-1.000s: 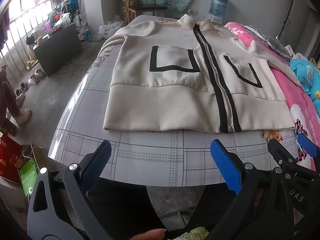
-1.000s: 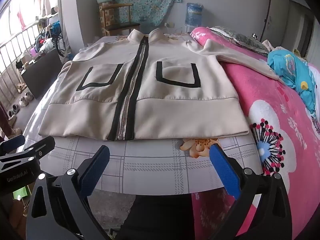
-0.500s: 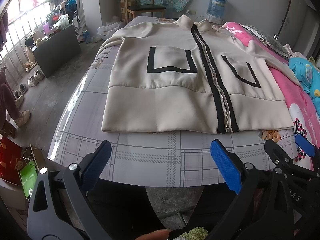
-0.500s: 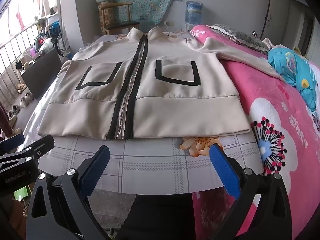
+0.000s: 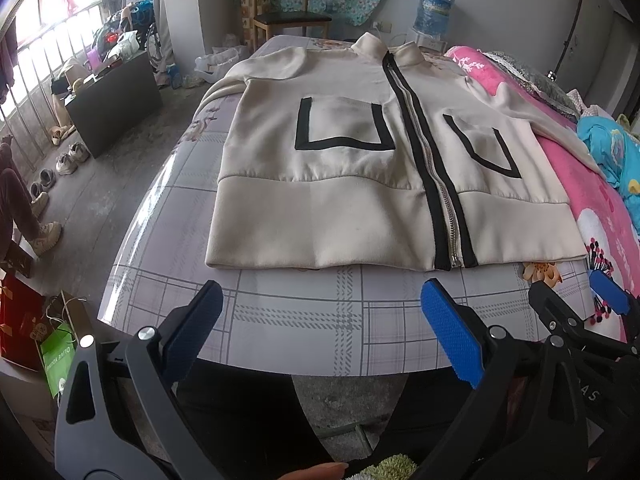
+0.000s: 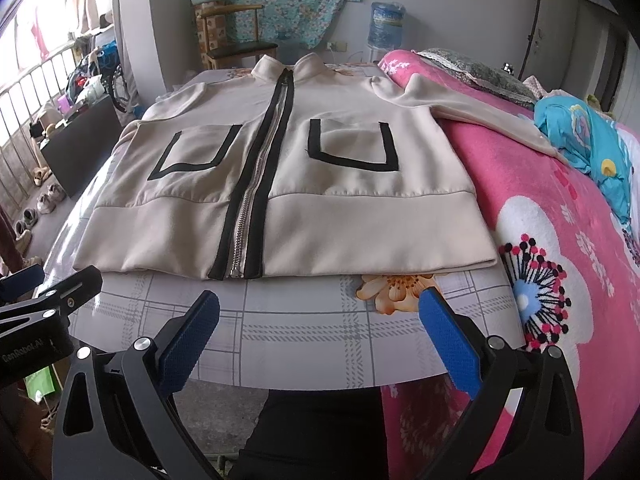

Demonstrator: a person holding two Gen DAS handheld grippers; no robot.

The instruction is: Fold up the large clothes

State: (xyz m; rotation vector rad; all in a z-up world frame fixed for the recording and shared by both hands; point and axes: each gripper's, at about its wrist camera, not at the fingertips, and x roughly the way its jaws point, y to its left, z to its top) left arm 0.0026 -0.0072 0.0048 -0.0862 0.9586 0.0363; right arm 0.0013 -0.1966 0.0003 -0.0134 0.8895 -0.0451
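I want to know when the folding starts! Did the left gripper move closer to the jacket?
Yes, a little. In the left wrist view the left gripper has crept toward the cream jacket, whose hem now sits nearer the fingertips; the jaws are open.

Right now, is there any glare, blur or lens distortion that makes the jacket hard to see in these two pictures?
Left wrist view: the jacket is sharp; window glare streaks the table edge; fisheye bends the edges. Right wrist view: jacket evenly lit; the bright window is overexposed.

I see the cream jacket lying flat, zipped, hem near the tabletop's front edge. My left gripper hovers spread wide, empty, over that edge.
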